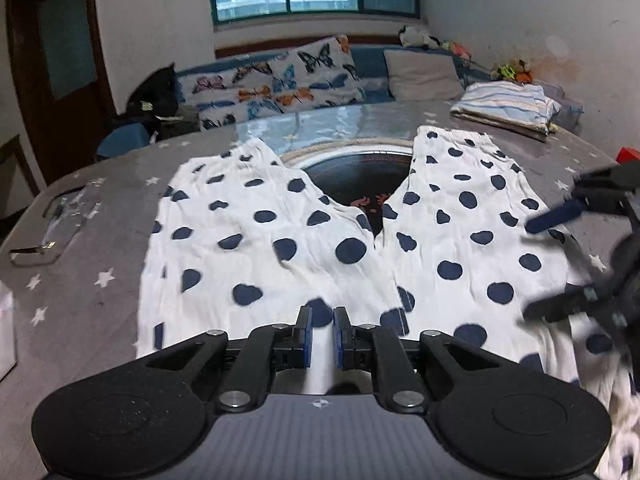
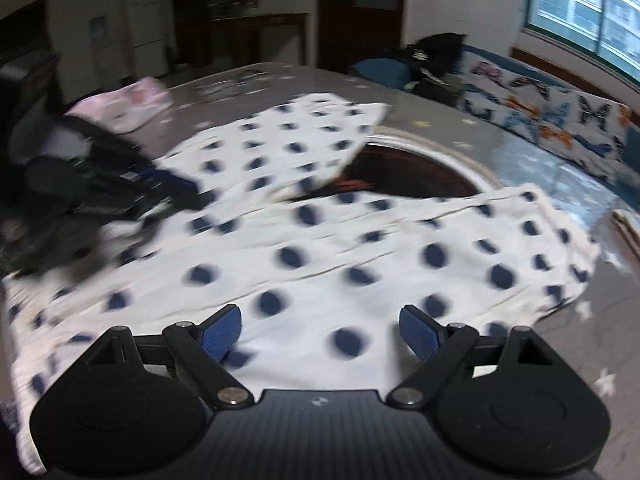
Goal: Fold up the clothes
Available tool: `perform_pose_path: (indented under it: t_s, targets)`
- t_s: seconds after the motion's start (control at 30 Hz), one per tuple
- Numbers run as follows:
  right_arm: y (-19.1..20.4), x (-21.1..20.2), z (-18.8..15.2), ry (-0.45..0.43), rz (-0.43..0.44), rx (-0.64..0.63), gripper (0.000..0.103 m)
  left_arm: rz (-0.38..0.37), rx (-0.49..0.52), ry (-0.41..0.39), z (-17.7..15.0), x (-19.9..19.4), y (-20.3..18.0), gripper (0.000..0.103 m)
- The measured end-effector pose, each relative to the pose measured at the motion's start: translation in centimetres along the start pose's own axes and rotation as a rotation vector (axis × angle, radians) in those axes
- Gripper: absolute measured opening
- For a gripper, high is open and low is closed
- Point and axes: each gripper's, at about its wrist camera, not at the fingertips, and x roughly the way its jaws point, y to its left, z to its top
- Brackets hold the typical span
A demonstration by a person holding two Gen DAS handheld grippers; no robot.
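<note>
Clearly the white cotton trousers with navy polka dots (image 1: 280, 240) lie flat on the grey star-print tablecloth (image 1: 80, 280), both legs running away from the waist end nearest the grippers. At that near edge the left gripper (image 1: 322, 332) has its jaws narrowed around a fold of cloth; the right gripper (image 2: 320, 330) hovers wide-jawed over the other leg, holding nothing

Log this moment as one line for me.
left gripper: shut on pants | right gripper: open over pants | pants: spread on table, unfolded
</note>
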Motion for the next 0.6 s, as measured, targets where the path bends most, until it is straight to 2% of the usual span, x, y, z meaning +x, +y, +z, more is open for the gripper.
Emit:
perform_pose_path:
  t_s: [0.23, 0.3, 0.6]
  targets:
    - [3.2, -2.1, -2.4, 0.001, 0.030, -0.084, 0.090, 0.054, 0.060, -0.019, -2.0, -1.7, 0.0, 0.014]
    - [3.6, -2.2, -2.4, -0.002, 0.037, -0.093, 0.092, 0.065, 0.054, -0.018, -2.2, -2.2, 0.5, 0.016]
    - [5.5, -2.6, -2.3, -0.012, 0.068, -0.133, 0.093, 0.087, 0.003, -0.034, -3.9, -5.4, 1.4, 0.021]
